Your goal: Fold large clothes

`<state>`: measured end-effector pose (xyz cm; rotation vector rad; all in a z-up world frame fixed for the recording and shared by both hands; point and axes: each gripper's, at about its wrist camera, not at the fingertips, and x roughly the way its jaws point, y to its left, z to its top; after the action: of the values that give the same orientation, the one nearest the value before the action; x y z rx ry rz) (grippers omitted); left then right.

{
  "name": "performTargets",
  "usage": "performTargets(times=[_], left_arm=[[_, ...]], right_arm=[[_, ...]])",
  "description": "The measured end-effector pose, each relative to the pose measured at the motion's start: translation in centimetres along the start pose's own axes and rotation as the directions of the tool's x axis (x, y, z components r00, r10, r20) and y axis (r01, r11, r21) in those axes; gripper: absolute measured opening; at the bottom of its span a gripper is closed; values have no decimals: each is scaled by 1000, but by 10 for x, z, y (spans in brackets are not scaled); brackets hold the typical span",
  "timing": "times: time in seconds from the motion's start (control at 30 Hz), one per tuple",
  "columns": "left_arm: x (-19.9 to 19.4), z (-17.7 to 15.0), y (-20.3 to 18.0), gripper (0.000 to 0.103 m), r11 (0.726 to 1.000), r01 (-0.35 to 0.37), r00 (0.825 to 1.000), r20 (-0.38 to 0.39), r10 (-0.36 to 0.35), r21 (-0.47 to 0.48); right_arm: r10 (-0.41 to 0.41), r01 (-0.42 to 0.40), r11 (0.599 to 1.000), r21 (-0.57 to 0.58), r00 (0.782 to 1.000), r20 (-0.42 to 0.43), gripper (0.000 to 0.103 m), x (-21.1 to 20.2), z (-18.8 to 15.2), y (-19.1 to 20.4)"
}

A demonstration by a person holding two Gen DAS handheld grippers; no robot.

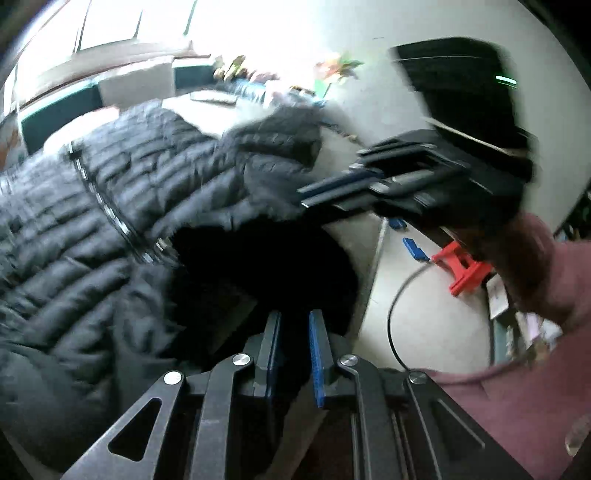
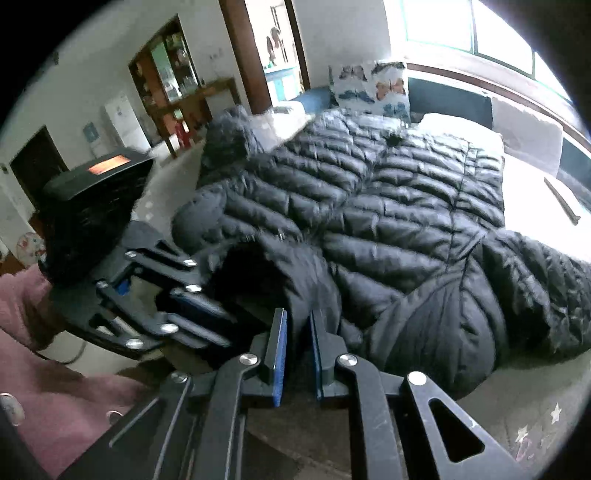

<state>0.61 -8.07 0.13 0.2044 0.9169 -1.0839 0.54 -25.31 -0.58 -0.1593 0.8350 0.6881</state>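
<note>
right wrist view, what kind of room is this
Most likely a living room in a home. A black puffer jacket lies spread on a sofa with a butterfly cushion under a bright window, and a wooden cabinet stands by a doorway.

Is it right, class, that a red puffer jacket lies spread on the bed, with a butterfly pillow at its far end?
Not quite: the jacket is black, not red, as the right wrist view shows. It does lie spread on the bed, with the butterfly pillow at its far end.
</note>
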Motion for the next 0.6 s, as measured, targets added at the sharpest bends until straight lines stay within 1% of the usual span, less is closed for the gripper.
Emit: performTargets(times=[0.07, 0.1, 0.13, 0.17, 0.2, 0.23, 0.27, 0.3, 0.33, 0.37, 0.4, 0.43, 0.47, 0.5, 0.53, 0.57, 0.6], left_arm=[[-26, 6, 2, 17, 1000, -22, 998, 52, 22, 11], [-35, 9, 4, 17, 999, -33, 997, 72, 33, 5], [-47, 15, 11, 17, 998, -58, 993, 105, 59, -17], [-56, 20, 19, 17, 996, -81, 989, 124, 86, -39], [-58, 28, 30, 17, 991, -114, 983, 138, 122, -67], [-59, 34, 40, 17, 985, -145, 977, 144, 158, -99], [-57, 39, 51, 17, 977, -165, 973, 141, 183, -134], [-55, 45, 60, 17, 972, -173, 972, 134, 195, -161], [-47, 50, 72, 17, 965, -175, 972, 119, 201, -195], [-37, 54, 80, 17, 962, -168, 975, 105, 194, -215], [-30, 56, 85, 17, 962, -161, 978, 95, 185, -222], [-15, 57, 90, 17, 963, -151, 982, 75, 171, -225], [-2, 57, 94, 17, 963, -149, 985, 51, 164, -226], [12, 54, 96, 17, 962, -145, 988, 19, 153, -230], [32, 50, 97, 17, 964, -131, 991, -29, 128, -231], [45, 45, 96, 17, 964, -129, 991, -53, 119, -231], [51, 41, 94, 17, 964, -132, 991, -59, 122, -230]], right_arm=[[30, -31, 999, 19, 999, 40, 14, -8, 10, -7], [37, -39, 999, 27, 998, 57, 14, -10, 14, -9], [40, -44, 998, 38, 996, 85, 14, -10, 21, -14], [19, -24, 999, 47, 995, 101, 14, -7, 26, -17], [-24, 18, 998, 52, 994, 104, 14, -1, 30, -20], [-53, 48, 998, 51, 994, 92, 14, 9, 33, -21], [-47, 44, 998, 50, 997, 61, 14, 21, 34, -23], [-35, 33, 998, 51, 999, 35, 14, 31, 33, -24], [-8, 9, 999, 49, 1000, -17, 14, 47, 28, -21], [17, -15, 999, 36, 998, -64, 14, 60, 21, -17], [26, -25, 1000, 19, 994, -104, 14, 71, 15, -12], [17, -17, 1000, -1, 991, -136, 14, 79, 8, -7], [-13, 8, 1000, -30, 987, -163, 14, 88, -2, -2], [-20, 14, 999, -39, 987, -162, 14, 89, -5, 0], [-10, 6, 999, -32, 989, -147, 14, 84, -6, -1], [12, -13, 1000, -5, 990, -143, 14, 78, -4, -4], [29, -27, 1000, 15, 990, -137, 14, 73, -3, -8]])
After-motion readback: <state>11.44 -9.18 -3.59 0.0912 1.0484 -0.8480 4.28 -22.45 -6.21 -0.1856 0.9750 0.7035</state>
